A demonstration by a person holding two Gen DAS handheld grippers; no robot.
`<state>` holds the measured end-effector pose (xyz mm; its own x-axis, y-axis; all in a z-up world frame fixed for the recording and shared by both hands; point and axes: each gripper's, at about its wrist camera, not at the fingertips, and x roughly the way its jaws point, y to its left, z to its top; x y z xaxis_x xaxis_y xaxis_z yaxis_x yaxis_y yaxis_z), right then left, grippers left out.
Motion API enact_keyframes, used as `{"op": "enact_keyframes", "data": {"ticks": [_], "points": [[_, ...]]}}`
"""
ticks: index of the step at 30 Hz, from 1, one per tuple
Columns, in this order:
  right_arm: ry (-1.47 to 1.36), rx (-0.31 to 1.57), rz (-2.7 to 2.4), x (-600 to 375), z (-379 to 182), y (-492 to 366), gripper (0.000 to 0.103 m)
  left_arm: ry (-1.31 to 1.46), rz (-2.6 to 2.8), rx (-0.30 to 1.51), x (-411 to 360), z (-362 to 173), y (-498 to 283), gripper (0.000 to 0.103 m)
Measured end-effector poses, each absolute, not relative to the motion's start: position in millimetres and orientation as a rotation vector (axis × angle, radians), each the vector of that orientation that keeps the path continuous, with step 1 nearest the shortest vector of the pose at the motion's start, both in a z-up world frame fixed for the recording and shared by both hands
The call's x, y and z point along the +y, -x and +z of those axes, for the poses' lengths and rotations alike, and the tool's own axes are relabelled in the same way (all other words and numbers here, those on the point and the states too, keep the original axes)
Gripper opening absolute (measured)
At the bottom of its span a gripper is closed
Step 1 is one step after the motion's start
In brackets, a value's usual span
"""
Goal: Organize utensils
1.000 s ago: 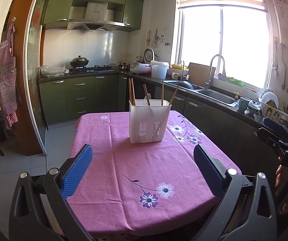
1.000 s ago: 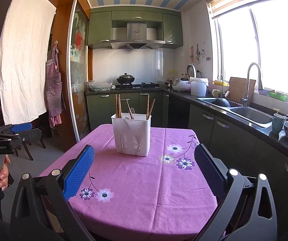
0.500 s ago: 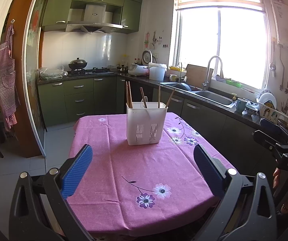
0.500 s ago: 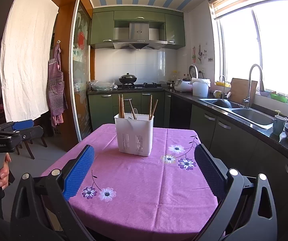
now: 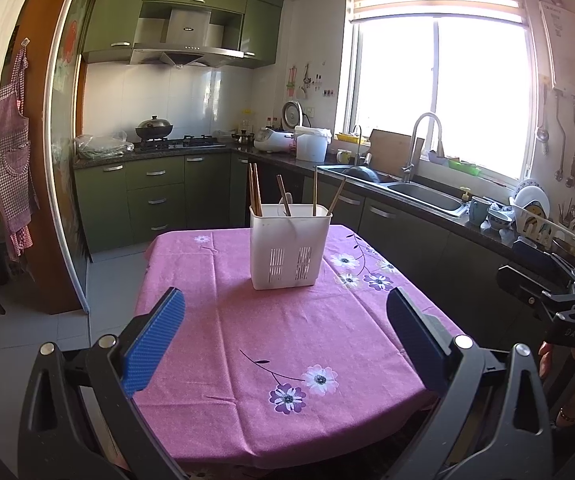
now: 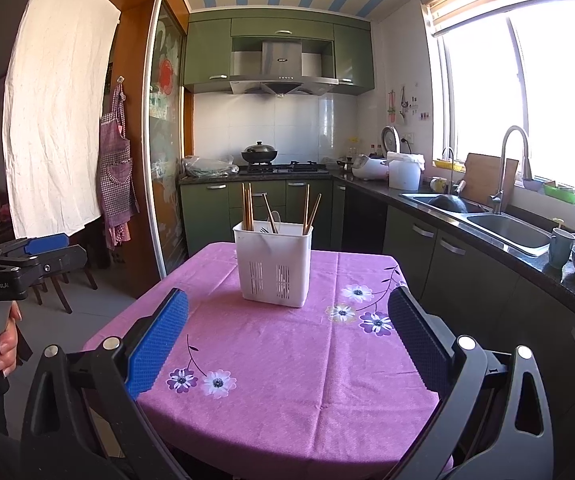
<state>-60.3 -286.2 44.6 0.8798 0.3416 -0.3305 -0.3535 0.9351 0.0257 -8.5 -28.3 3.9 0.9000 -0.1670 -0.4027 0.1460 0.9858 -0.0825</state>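
Observation:
A white slotted utensil holder (image 5: 289, 246) (image 6: 273, 266) stands upright on the pink flowered tablecloth (image 5: 287, 344) (image 6: 287, 360), towards the far end. Several wooden chopsticks (image 5: 255, 190) (image 6: 246, 206) and a pale spoon (image 5: 286, 200) stick up out of it. My left gripper (image 5: 285, 320) is open over the near table edge, well short of the holder, with nothing between its blue pads. My right gripper (image 6: 287, 322) is also open and empty, a similar distance back. Each gripper shows in the other's view: right gripper (image 5: 543, 280), left gripper (image 6: 43, 250), held by a hand (image 6: 5, 336).
Green cabinets and a dark counter run along the back and right, with a stove and wok (image 6: 259, 155), a sink with tap (image 5: 423, 192) (image 6: 507, 228), cups and a dish rack (image 5: 539, 220). An apron (image 6: 117, 176) hangs on the left by a sliding door.
Both grippers have drawn back slightly and risen a little, so the holder looks a bit smaller and farther. Jaws stay open. Nothing on the table has moved.

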Motion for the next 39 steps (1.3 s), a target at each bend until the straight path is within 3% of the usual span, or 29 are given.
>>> {"op": "enact_keyframes", "data": {"ticks": [39], "points": [[0.043, 0.359, 0.392, -282, 32, 48, 0.098, 0.070, -0.163, 0.443, -31, 2, 4, 0.096]]}}
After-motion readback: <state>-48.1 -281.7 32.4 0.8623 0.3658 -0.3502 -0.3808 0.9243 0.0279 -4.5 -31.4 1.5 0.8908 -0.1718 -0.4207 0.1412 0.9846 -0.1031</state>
